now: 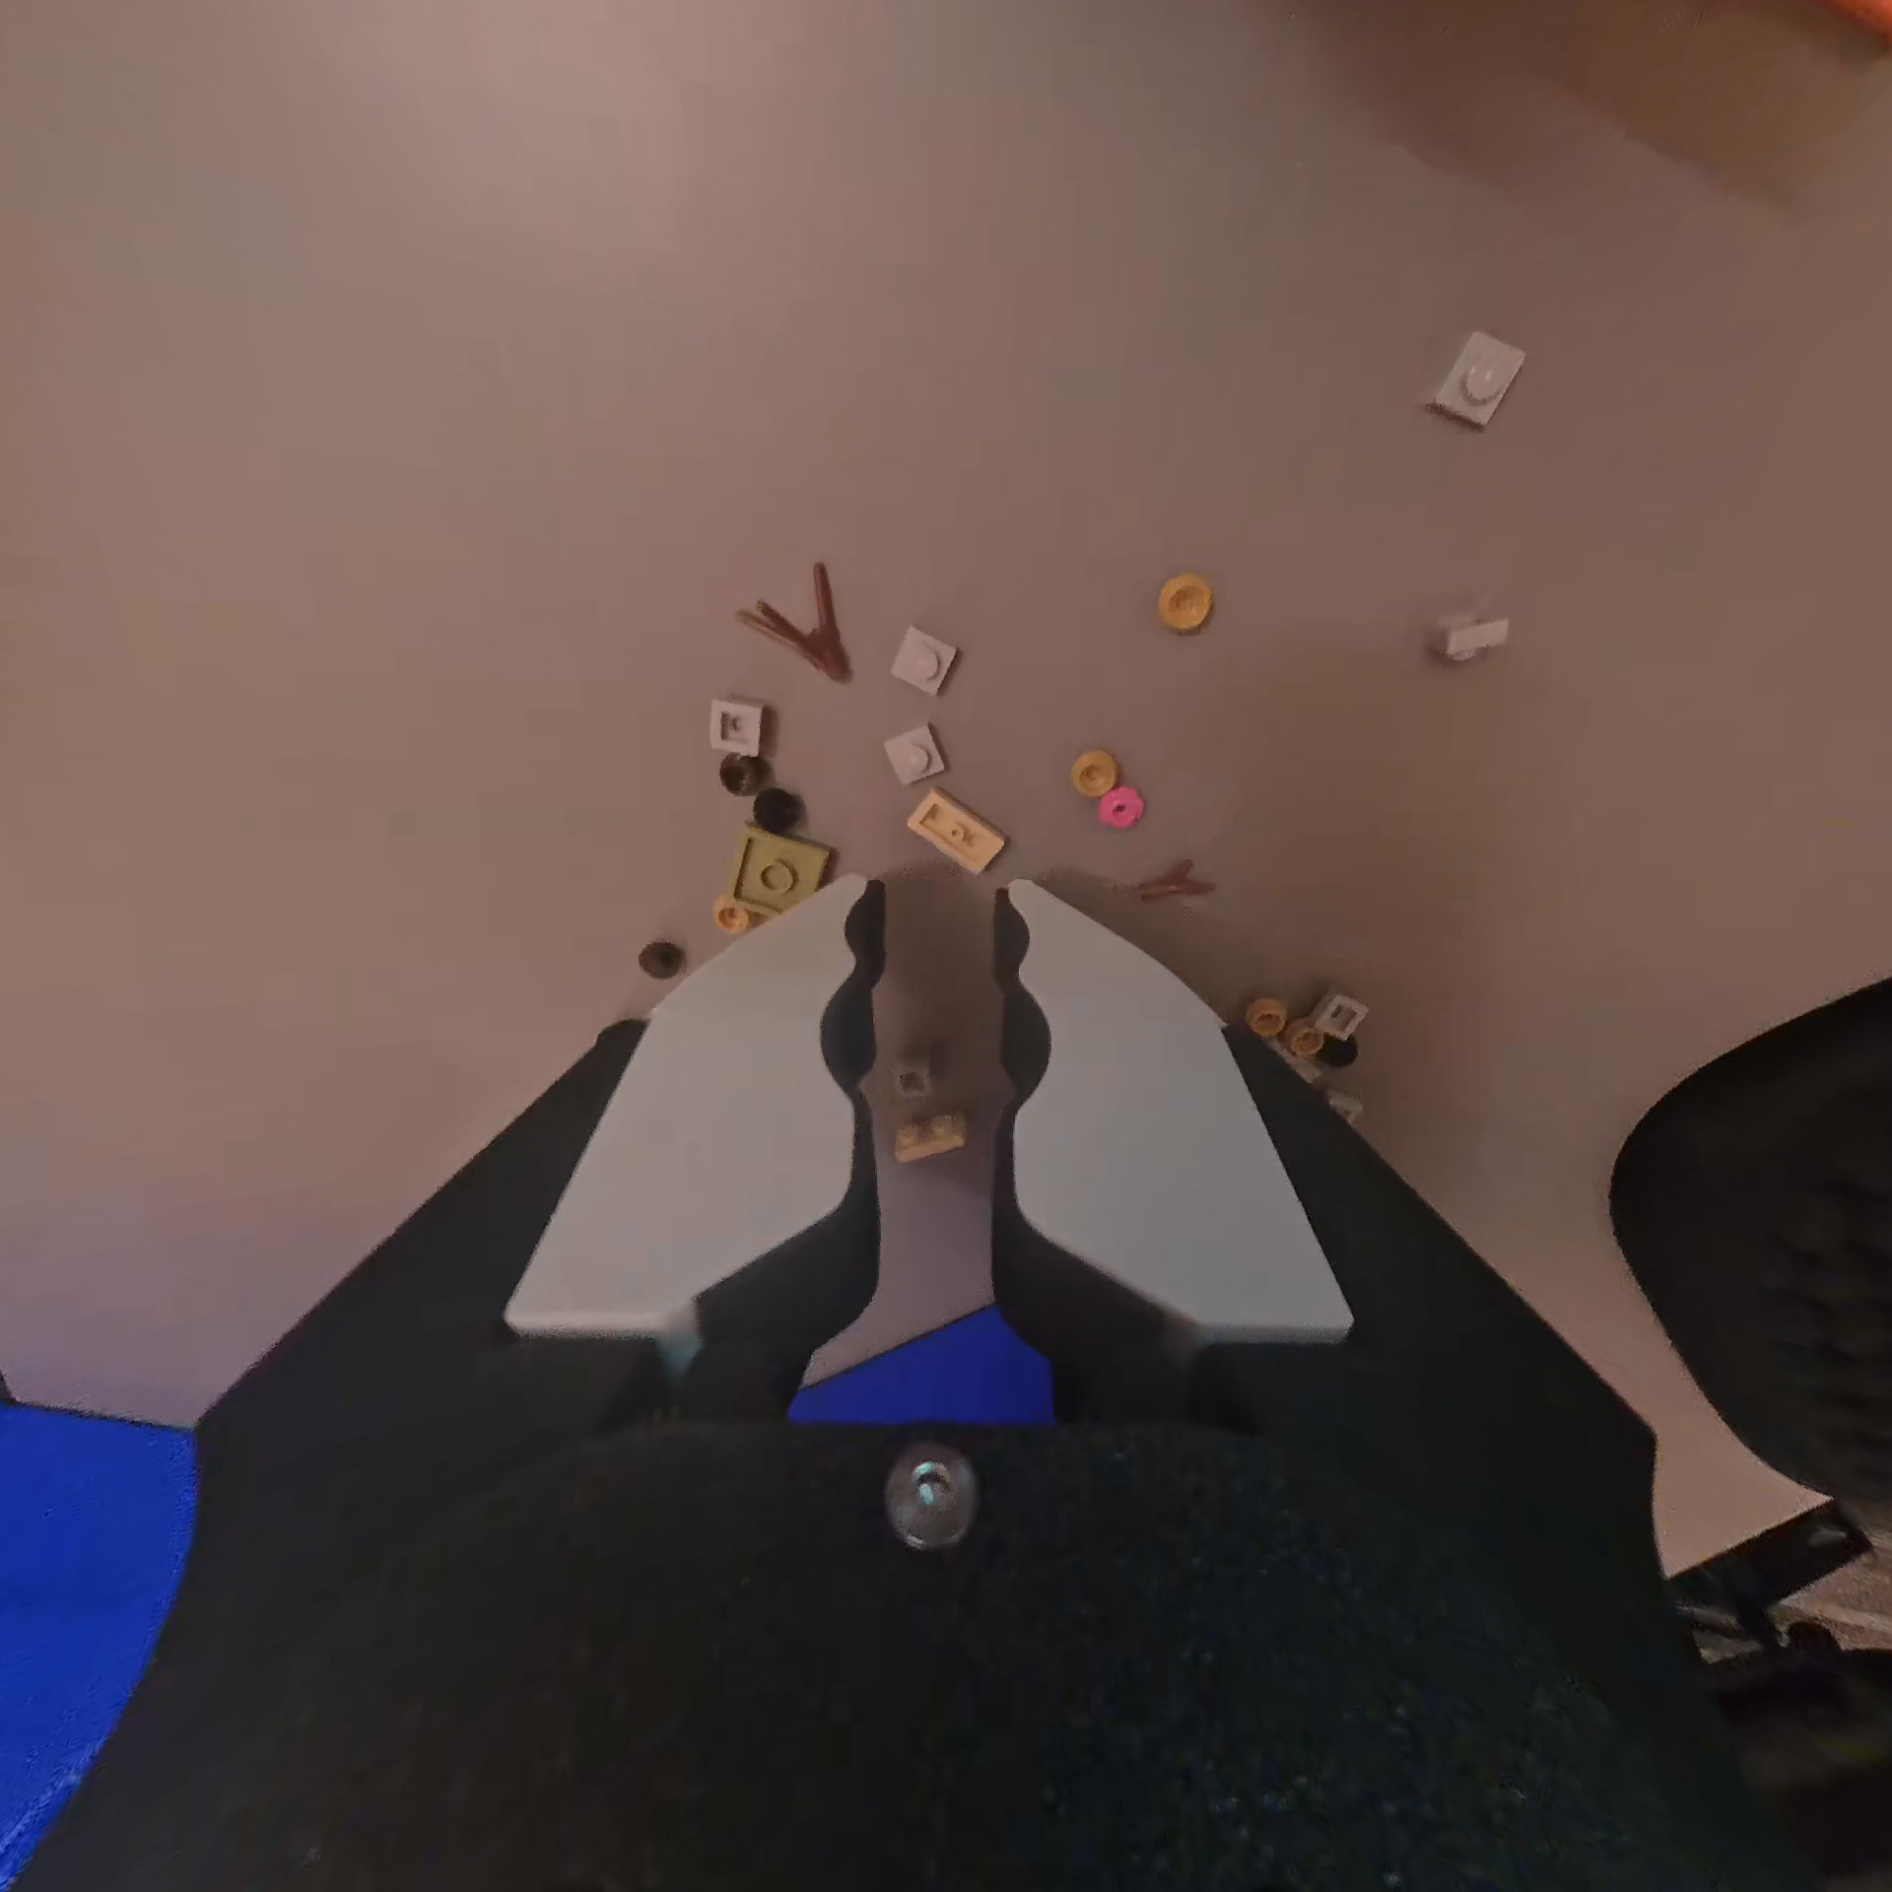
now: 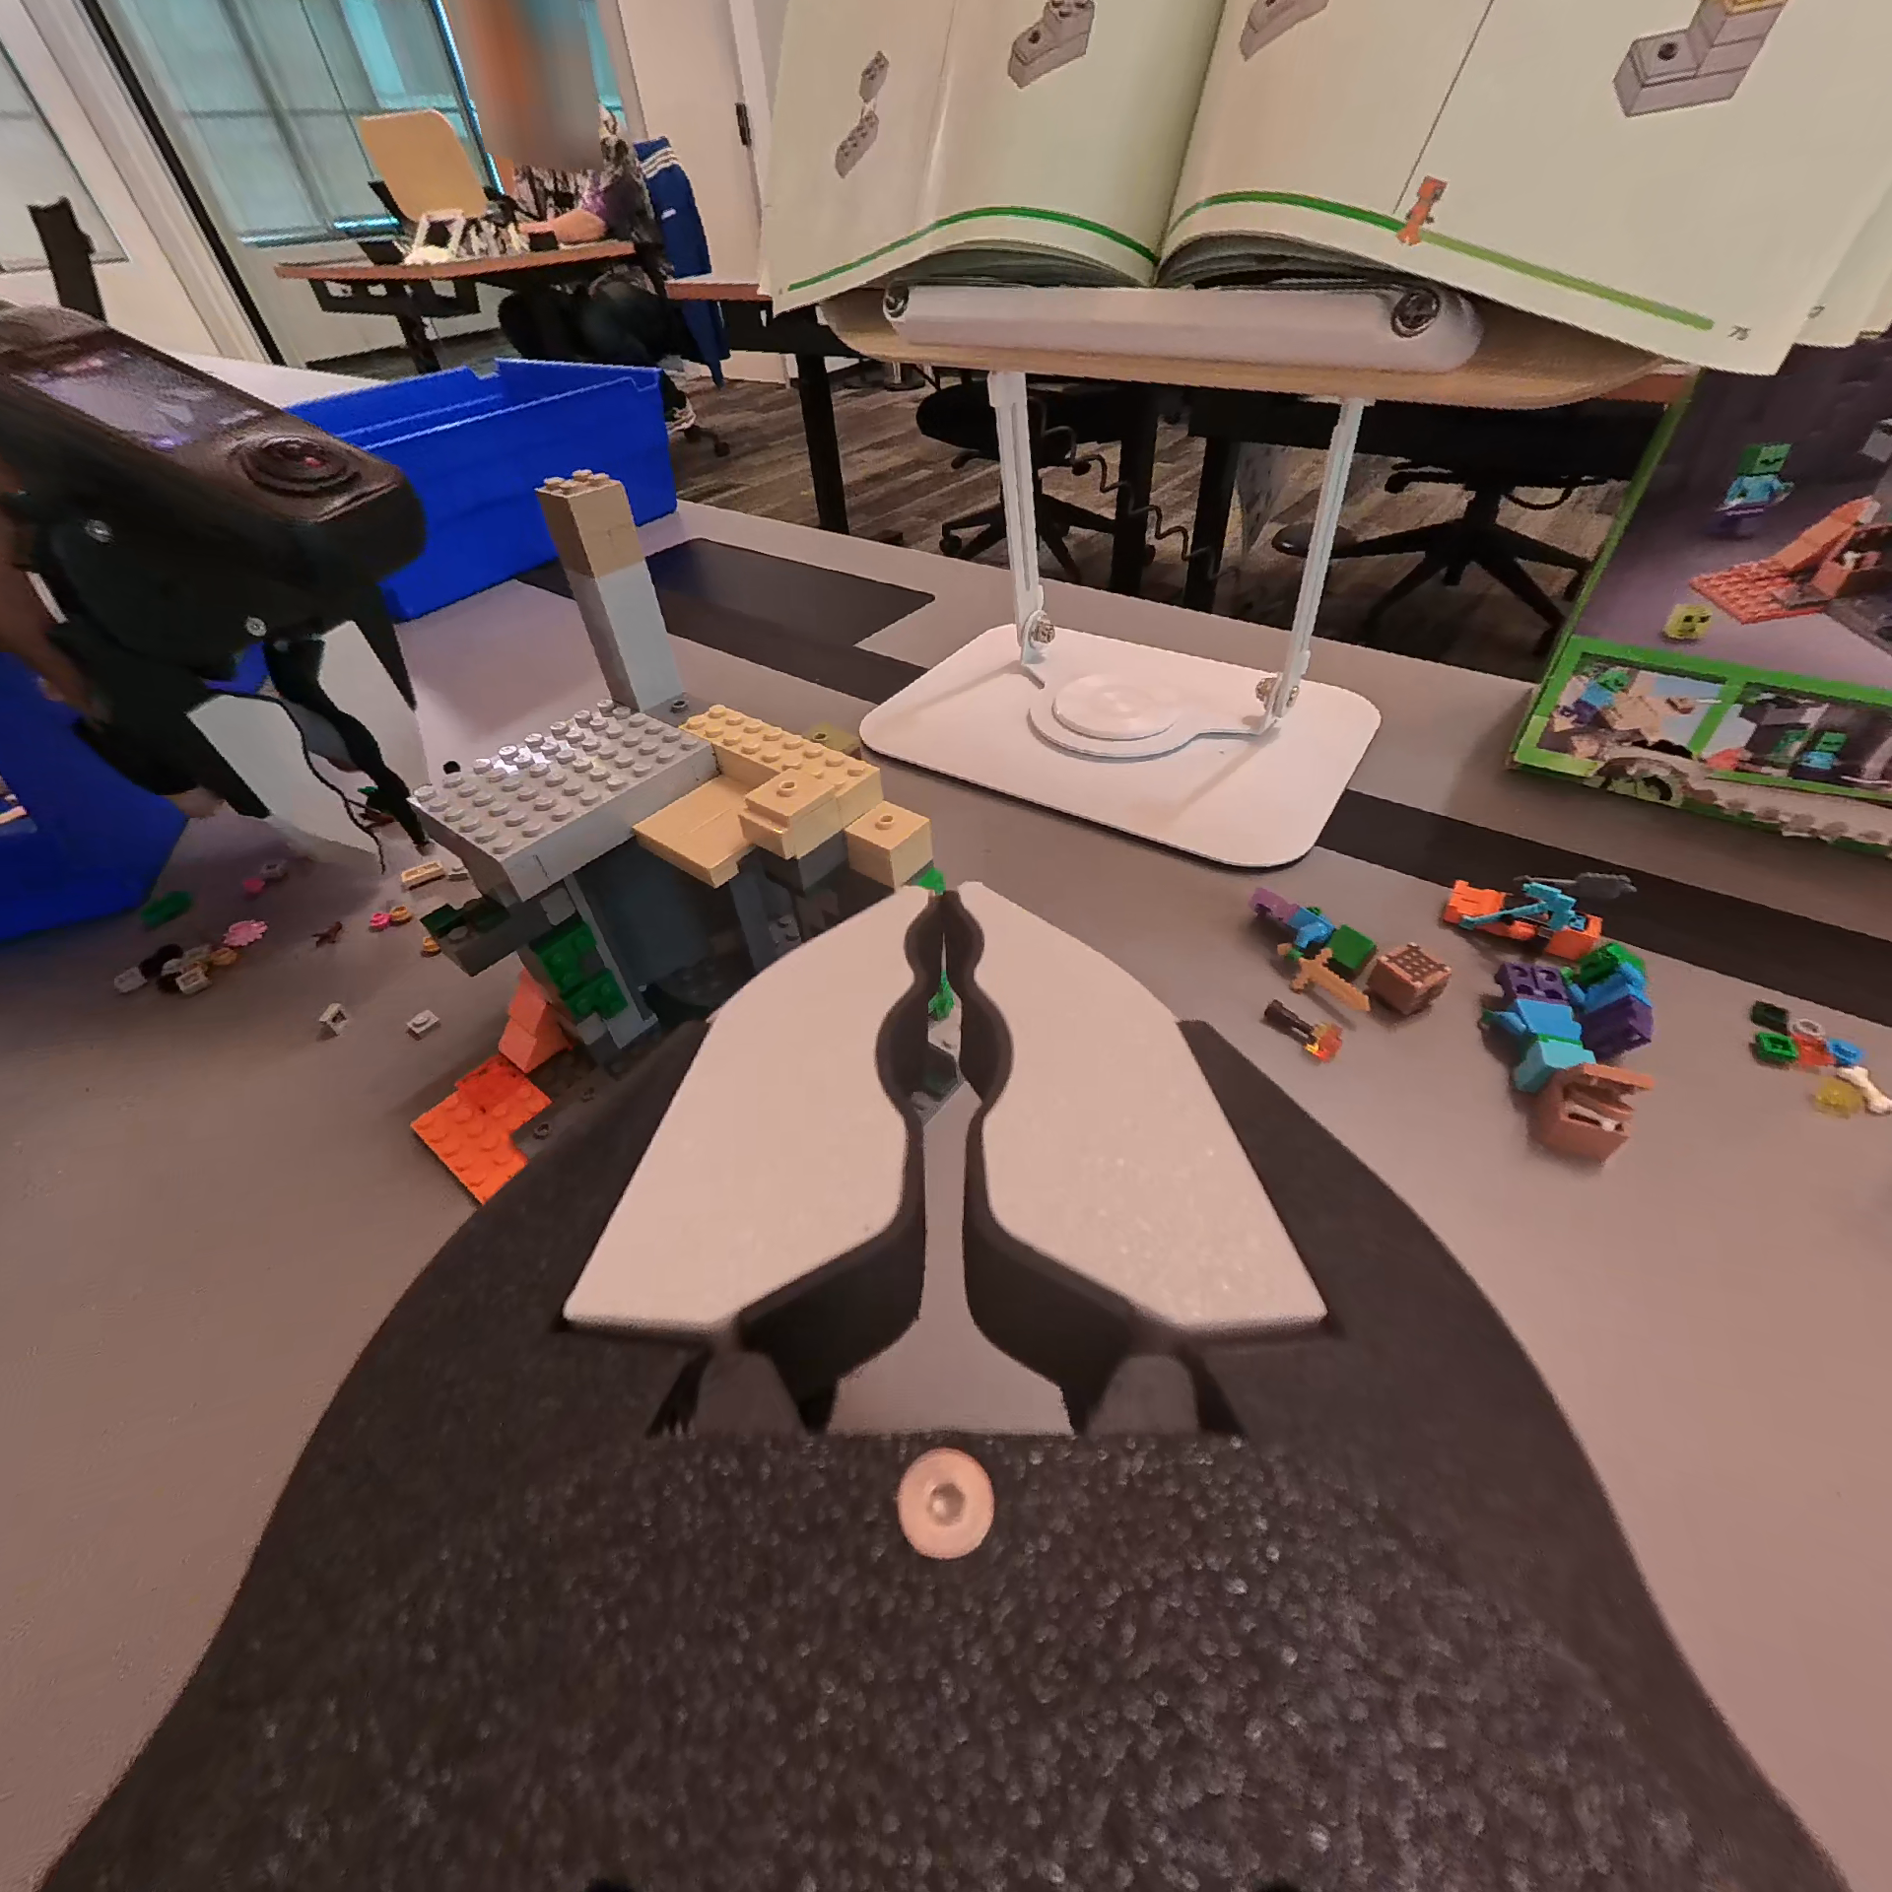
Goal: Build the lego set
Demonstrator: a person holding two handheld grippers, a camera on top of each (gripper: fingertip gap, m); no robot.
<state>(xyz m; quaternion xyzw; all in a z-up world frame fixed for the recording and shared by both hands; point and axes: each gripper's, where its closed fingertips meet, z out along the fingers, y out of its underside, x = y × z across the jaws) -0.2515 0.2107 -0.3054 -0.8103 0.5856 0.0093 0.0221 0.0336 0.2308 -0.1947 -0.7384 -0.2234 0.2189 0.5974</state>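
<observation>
My left gripper is open and empty. It hovers tips-down over small loose bricks scattered on the grey table. A tan two-stud plate lies just beyond the tips, with an olive square plate to the left and a pink flower piece to the right. Another small tan piece lies on the table, seen between the fingers. The left gripper also shows at the left of the right wrist view. My right gripper is shut, close to a grey, tan and orange brick build.
An open instruction booklet sits on a white stand behind the build. A blue bin is at the back left and a green set box at the right. Colourful small figures and parts lie at the right. A black chair stands off the table edge. The gap from one gripper's tips to the other's is roughly 30 cm.
</observation>
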